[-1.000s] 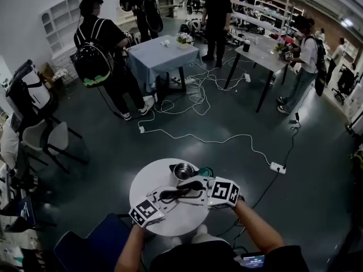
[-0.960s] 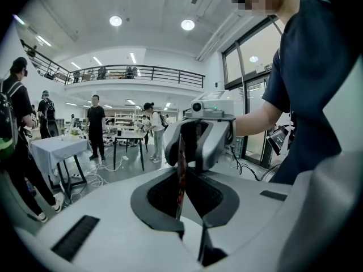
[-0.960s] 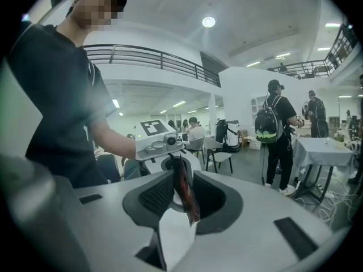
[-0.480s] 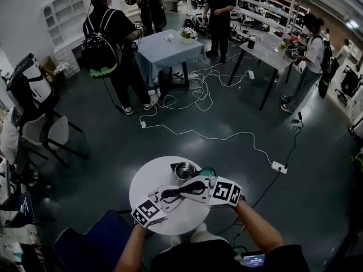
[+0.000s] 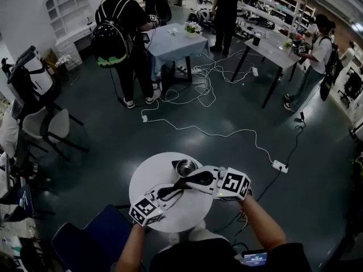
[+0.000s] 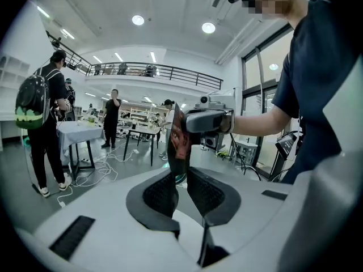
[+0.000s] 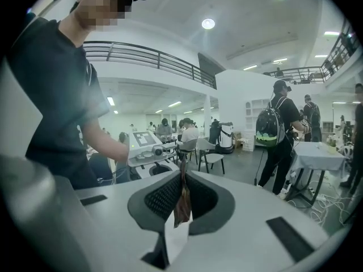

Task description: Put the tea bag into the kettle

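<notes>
The tea bag (image 6: 179, 135) is a dark red packet held upright between my two grippers above the round white table (image 5: 146, 177). My left gripper (image 6: 180, 177) is shut on its lower end. My right gripper (image 7: 182, 187) is shut on its upper end, having just closed there; in the left gripper view the right gripper (image 6: 199, 119) caps the packet's top. The packet (image 7: 182, 196) hangs between the right pads. In the head view the left gripper (image 5: 172, 191) and the right gripper (image 5: 188, 181) meet just in front of the open metal kettle (image 5: 185, 167).
A dark blue chair (image 5: 91, 239) stands at the table's near left. White cables (image 5: 227, 132) and a power strip (image 5: 279, 166) lie on the floor beyond. Several people stand by two far tables (image 5: 173, 44). Chairs (image 5: 48, 132) line the left wall.
The right gripper has shifted a little to the right, level with the kettle, and the left gripper has sunk slightly. The packet stays between the two.
</notes>
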{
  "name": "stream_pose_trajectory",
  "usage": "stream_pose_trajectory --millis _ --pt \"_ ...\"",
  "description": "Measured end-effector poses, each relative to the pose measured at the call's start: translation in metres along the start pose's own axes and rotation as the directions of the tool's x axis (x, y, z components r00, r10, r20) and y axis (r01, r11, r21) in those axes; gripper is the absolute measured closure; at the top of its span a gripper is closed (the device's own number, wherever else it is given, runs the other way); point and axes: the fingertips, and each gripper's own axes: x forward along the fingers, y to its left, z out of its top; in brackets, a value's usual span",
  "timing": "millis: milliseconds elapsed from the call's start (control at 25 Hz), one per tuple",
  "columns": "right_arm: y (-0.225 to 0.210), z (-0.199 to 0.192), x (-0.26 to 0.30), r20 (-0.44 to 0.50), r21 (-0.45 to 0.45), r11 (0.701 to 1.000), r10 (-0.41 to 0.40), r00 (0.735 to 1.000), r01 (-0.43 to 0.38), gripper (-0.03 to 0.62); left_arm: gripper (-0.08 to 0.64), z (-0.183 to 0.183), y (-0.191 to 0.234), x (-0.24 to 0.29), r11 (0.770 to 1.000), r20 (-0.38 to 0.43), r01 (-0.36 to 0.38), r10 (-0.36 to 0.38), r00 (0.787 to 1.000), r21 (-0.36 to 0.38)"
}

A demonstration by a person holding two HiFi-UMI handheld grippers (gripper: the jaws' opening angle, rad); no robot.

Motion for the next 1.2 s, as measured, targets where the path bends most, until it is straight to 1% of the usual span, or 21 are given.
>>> stream_pose_trajectory --millis 160,280,320,480,640,800,1000,1200 --pt "-0.020 0.002 -0.005 0.014 0.005 0.999 -0.036 0.999 0.036 0.557 0.500 -0.021 0.006 -0.002 1.000 -0.043 -0.014 0.014 0.999 -0.004" --pt "-0.036 0.001 -0.005 0.008 0.007 0.998 -0.069 0.998 0.069 0.557 0.509 -0.031 0.006 -0.005 0.999 -0.063 -0.017 0.015 0.998 -0.029" --pt "-0.042 -0.001 -0.004 0.000 0.006 0.997 -0.081 0.997 0.081 0.557 0.528 -0.032 0.006 -0.006 0.999 -0.065 -0.017 0.014 0.998 -0.042" --pt "-0.061 -0.014 -0.001 -0.046 -0.005 0.993 -0.115 0.992 0.115 0.557 0.538 -0.036 0.004 -0.006 0.996 -0.047 -0.023 0.019 0.999 -0.085" --pt "-0.078 -0.022 0.002 -0.046 0.021 0.993 -0.119 0.992 0.120 0.557 0.543 -0.037 0.004 -0.006 0.991 -0.049 -0.045 0.039 0.998 -0.123" --pt "-0.087 -0.033 0.015 -0.060 0.021 0.992 -0.119 0.991 0.121 0.557 0.543 -0.051 0.007 -0.012 0.985 -0.045 -0.066 0.059 0.997 -0.157" --pt "-0.105 -0.048 0.032 -0.100 0.010 0.993 -0.120 0.988 0.122 0.557 0.543 -0.060 0.016 -0.020 0.977 -0.041 -0.096 0.090 0.995 -0.192" --pt "-0.115 -0.073 0.042 -0.162 -0.008 0.993 -0.117 0.980 0.117 0.557 0.544 -0.076 0.013 -0.022 0.966 -0.050 -0.122 0.114 0.992 -0.227"
